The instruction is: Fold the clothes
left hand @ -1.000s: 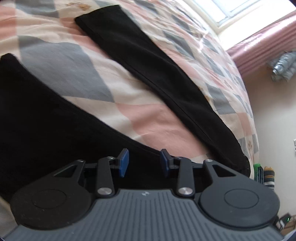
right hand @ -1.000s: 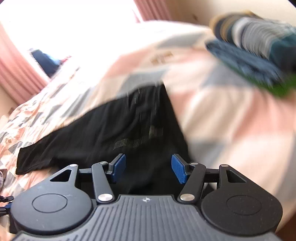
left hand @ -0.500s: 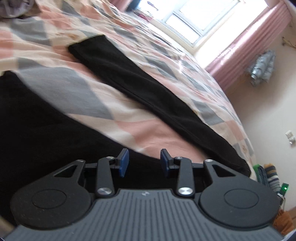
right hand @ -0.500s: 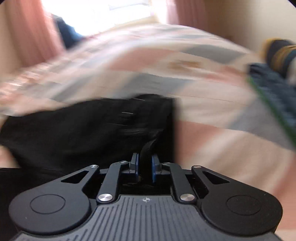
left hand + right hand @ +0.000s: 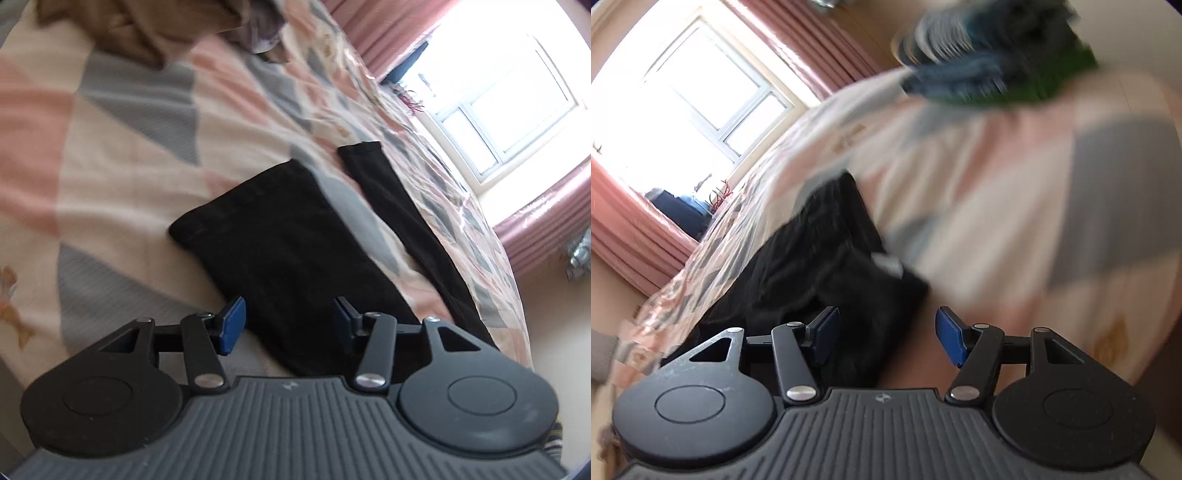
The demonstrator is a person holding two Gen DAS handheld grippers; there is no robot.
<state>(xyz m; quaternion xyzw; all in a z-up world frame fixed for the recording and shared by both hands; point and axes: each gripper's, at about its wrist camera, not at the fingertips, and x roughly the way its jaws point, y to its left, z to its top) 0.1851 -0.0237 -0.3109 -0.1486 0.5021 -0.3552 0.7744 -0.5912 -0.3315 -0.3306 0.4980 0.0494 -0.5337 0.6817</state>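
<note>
Black trousers (image 5: 291, 243) lie spread on a patchwork bedspread (image 5: 122, 155). One leg's hem end sits just ahead of my left gripper (image 5: 286, 325), and the other leg (image 5: 402, 225) runs off to the right. The left jaws are opening; the cloth lies below them and the blue pads (image 5: 232, 325) are not pressing on it. In the blurred right wrist view the trousers (image 5: 820, 258) are bunched, with a white label (image 5: 886, 264) showing. My right gripper (image 5: 886, 338) hovers at the bunch's near edge. Its jaws are opening and nothing is pinched.
A heap of brown clothes (image 5: 140, 29) lies at the bed's far end. A stack of folded striped and blue clothes (image 5: 990, 51) sits at the top right of the right wrist view. Pink curtains (image 5: 539, 221) flank a bright window (image 5: 495, 96). The bed's edge drops off on the right.
The left view swung from the trousers' wide part to a leg's hem, and its jaws spread wider. The right gripper pinched a fold of black cloth, then let go.
</note>
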